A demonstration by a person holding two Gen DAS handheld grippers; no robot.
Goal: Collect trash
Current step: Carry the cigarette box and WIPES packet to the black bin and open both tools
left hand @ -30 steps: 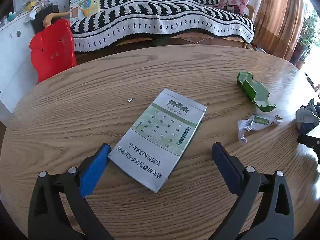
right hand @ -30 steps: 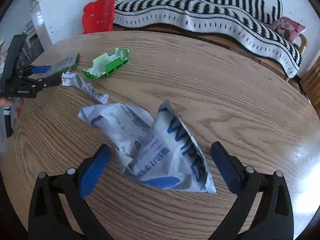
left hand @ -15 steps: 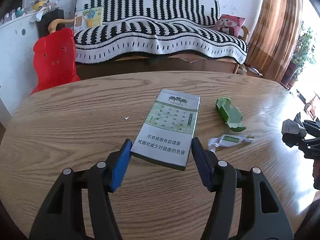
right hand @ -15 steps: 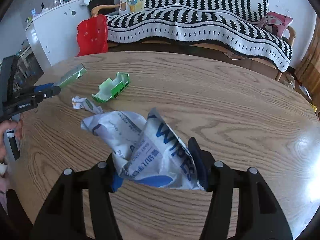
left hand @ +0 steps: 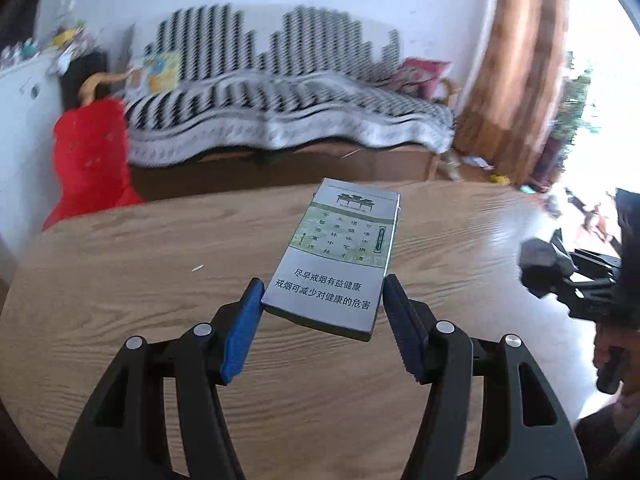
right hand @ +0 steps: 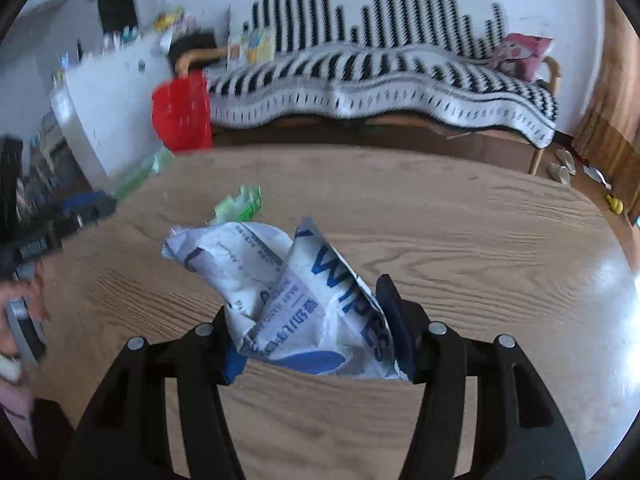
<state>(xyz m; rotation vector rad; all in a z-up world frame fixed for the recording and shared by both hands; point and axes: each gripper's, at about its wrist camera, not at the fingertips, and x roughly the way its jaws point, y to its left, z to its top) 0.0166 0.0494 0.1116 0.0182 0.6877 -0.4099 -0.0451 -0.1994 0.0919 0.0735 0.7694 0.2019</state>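
Note:
My left gripper (left hand: 322, 304) is shut on a grey and green cigarette pack (left hand: 340, 252) and holds it lifted above the round wooden table (left hand: 140, 272). My right gripper (right hand: 316, 328) is shut on a crumpled white and blue wipes wrapper (right hand: 288, 284), also lifted off the table (right hand: 480, 264). A green plastic piece (right hand: 240, 204) lies on the table beyond the wrapper. The right gripper with its wrapper shows at the right edge of the left wrist view (left hand: 560, 276). The left gripper shows blurred at the left edge of the right wrist view (right hand: 68, 216).
A tiny white scrap (left hand: 197, 268) lies on the table left of the pack. Behind the table stand a sofa with a striped black and white cover (left hand: 280, 112), a red plastic chair (left hand: 92, 156) and a white cabinet (right hand: 112, 92). A brown curtain (left hand: 516, 60) hangs at the right.
Both grippers closed from open: the left on the cigarette pack, the right on the wipes wrapper. Both have lifted their loads off the table. Both views are motion-blurred now.

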